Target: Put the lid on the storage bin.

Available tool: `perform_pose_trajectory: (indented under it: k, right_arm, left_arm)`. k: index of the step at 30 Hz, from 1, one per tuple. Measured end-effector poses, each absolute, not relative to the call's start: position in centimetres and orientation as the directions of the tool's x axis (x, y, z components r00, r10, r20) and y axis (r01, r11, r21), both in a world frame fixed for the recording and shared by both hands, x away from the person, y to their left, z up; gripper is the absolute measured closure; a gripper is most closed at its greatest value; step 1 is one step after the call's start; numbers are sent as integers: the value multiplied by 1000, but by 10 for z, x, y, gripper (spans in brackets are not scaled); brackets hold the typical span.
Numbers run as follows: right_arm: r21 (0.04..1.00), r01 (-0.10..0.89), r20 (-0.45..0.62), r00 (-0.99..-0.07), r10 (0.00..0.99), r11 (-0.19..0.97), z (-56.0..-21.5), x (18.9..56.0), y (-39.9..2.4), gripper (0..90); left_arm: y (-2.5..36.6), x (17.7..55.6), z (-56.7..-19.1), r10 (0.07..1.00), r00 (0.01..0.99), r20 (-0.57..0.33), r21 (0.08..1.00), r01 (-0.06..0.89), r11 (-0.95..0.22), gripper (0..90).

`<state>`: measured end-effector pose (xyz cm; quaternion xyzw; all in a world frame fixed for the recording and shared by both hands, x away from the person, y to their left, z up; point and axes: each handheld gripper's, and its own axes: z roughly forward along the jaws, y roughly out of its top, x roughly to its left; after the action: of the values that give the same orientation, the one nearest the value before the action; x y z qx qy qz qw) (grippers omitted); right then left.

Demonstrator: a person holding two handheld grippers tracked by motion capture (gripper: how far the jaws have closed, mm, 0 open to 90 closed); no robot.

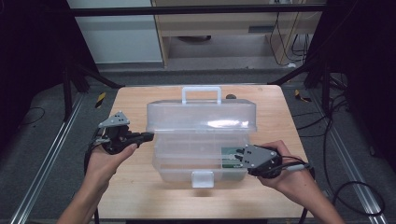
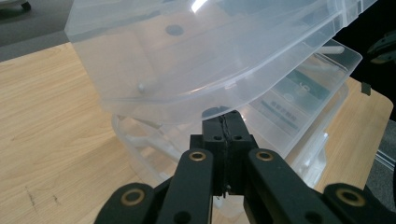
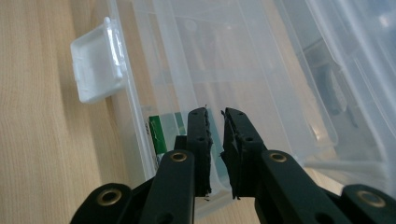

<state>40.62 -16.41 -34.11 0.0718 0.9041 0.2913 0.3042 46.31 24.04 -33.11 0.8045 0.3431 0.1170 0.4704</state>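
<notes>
Clear toolbox (image 1: 201,140) sits mid-table (image 1: 140,196), long axis running nine to three, latch (image 1: 202,178) at six, bare wood all round. Left gripper (image 1: 148,136), jaws pressed together, noses under the raised lid's (image 1: 201,116) nine o'clock edge. Right gripper (image 1: 239,156) sits at the four o'clock rim, jaws a sliver apart, gripping nothing.

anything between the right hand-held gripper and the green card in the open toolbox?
Nothing visible. The right hand-held gripper sits over the clear toolbox's open lower tray, right by the green card, jaws slightly apart. The raised lid is above and behind.
</notes>
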Motion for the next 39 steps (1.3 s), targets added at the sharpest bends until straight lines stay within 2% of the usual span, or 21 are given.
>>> perform_pose_trajectory:
  k: [12,39]
  right_arm:
    - [609,-9,-505,-775,379,793,-344,396,-187,879]
    - [651,115,-476,-709,521,751,-374,395,-229,898]
  left_arm:
    - [245,456,-345,661,737,-140,832,450,-326,900]
    - [243,441,-359,664,743,-83,827,424,-371,899]
